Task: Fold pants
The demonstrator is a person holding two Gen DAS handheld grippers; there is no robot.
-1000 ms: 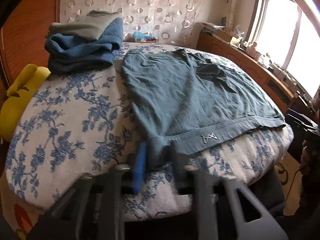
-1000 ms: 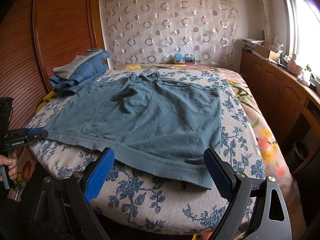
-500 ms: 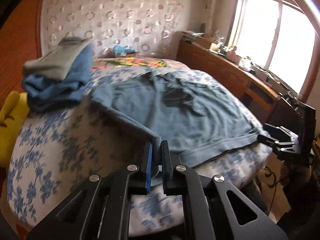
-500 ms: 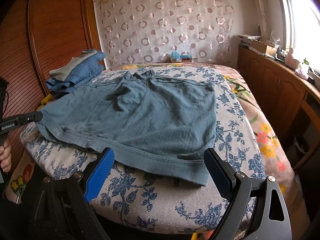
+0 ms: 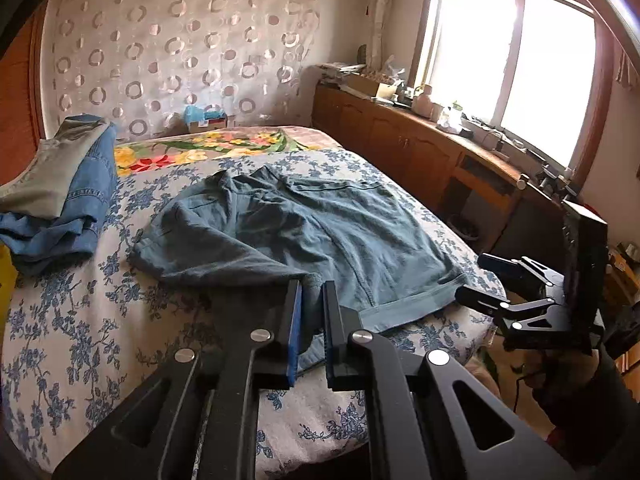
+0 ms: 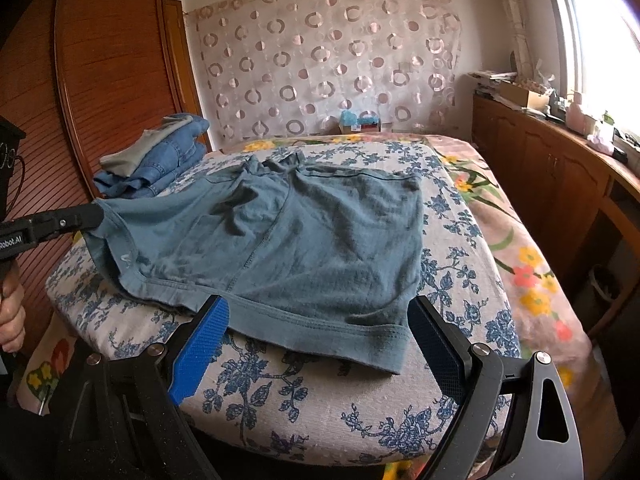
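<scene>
Teal-grey pants lie spread on a bed with a blue-flowered cover. My left gripper is shut on the waistband's left corner and holds it lifted off the bed; the cloth shows pinched between its blue pads. In the right wrist view the left gripper appears at the left edge with the corner raised. My right gripper stands open at the near hem, its blue pads on either side of the cloth without pressing it. It also shows at the right in the left wrist view.
A pile of folded jeans and a grey garment sits at the bed's far left. A wooden cabinet with clutter runs under the window on the right. A wooden wardrobe stands left. A hand holds the left gripper.
The left gripper closed on the waistband corner, then lifted it up and carried it towards the right. The cloth's left side now hangs off the bed. The right gripper stayed put.
</scene>
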